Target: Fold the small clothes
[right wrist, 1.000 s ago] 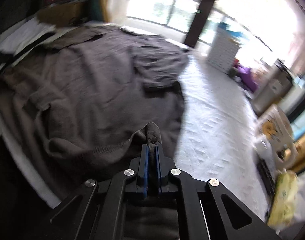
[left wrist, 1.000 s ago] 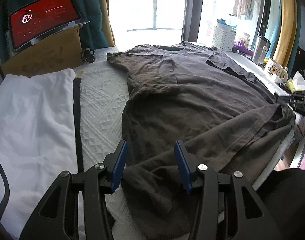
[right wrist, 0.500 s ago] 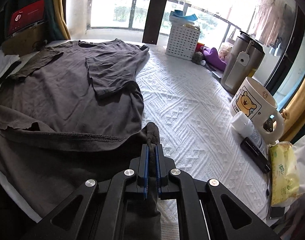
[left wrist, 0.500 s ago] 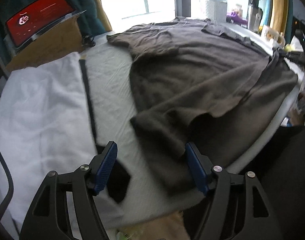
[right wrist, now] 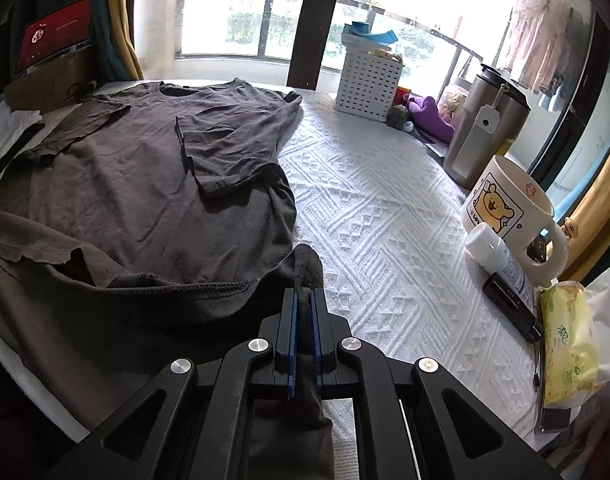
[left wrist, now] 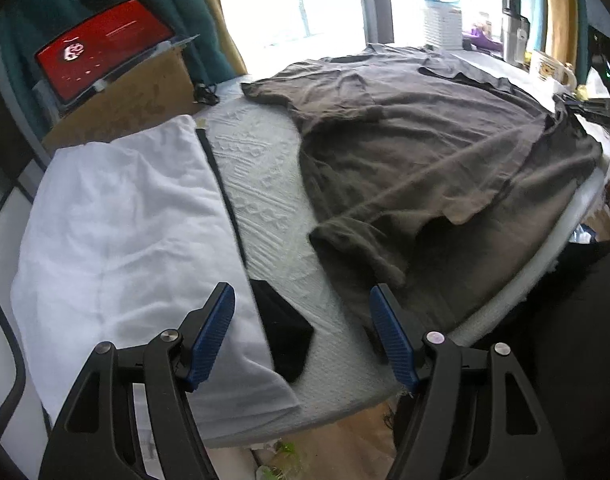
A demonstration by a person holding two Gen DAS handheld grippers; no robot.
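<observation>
The right gripper is clamped on the hem corner of the dark brown cotton T-shirt, spread at frame left. The left gripper stands wide, empty; the T-shirt lies upper right, a white folded cloth at left.

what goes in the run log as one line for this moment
task: fold small clothes | left tongs: open, empty | right tongs: shut on brown t-shirt hem corner | white garment: lying aside
</observation>
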